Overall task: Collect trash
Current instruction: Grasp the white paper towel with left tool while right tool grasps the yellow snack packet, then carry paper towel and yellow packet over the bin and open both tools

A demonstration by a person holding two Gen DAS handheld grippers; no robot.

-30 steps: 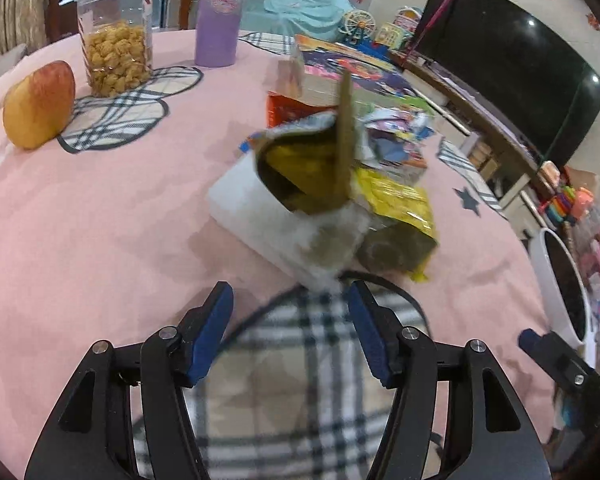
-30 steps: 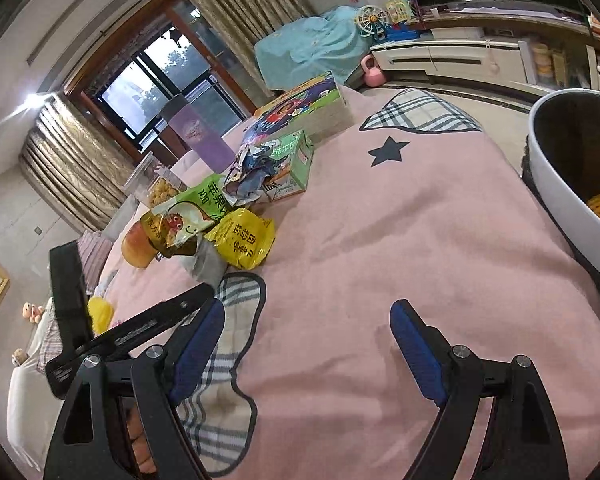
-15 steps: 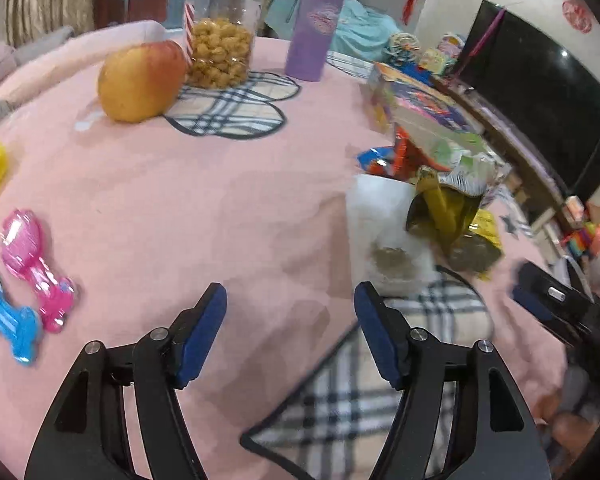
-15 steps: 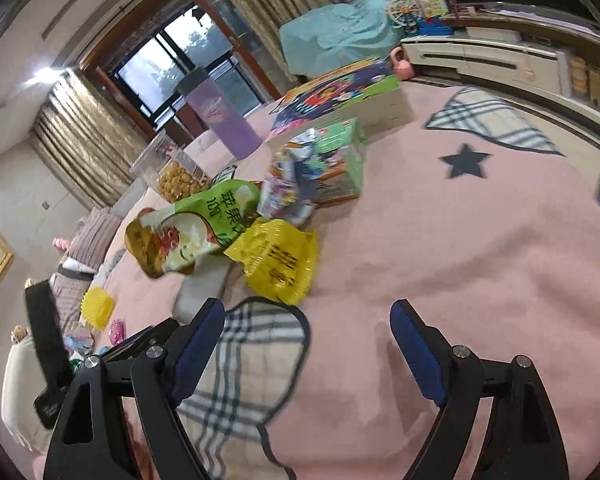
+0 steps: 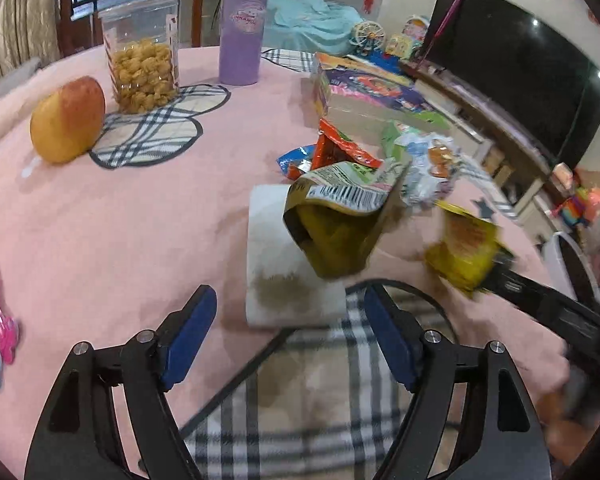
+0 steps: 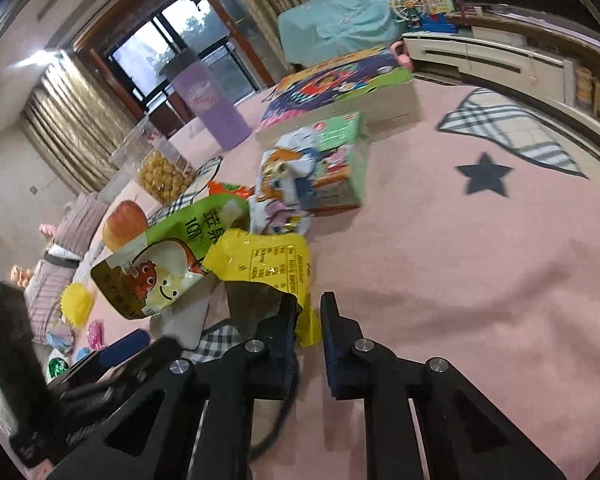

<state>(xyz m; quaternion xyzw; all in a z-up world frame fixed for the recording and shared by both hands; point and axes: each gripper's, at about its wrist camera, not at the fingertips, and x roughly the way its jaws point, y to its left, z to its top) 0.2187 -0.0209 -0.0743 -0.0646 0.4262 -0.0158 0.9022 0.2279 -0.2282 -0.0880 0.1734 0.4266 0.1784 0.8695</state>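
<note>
Jaws of the right gripper (image 6: 308,320) closing — yellow wrapper's (image 6: 264,264) corner between them.

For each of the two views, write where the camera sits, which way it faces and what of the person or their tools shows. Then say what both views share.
Left wrist: on the left gripper, looking down across the pink table at the stained tissue; its opening fingers show.
Right wrist: on the right gripper, facing the window, fingers closing on the yellow wrapper.
Shared: yellow wrapper, green pouch, purple tumbler.
</note>
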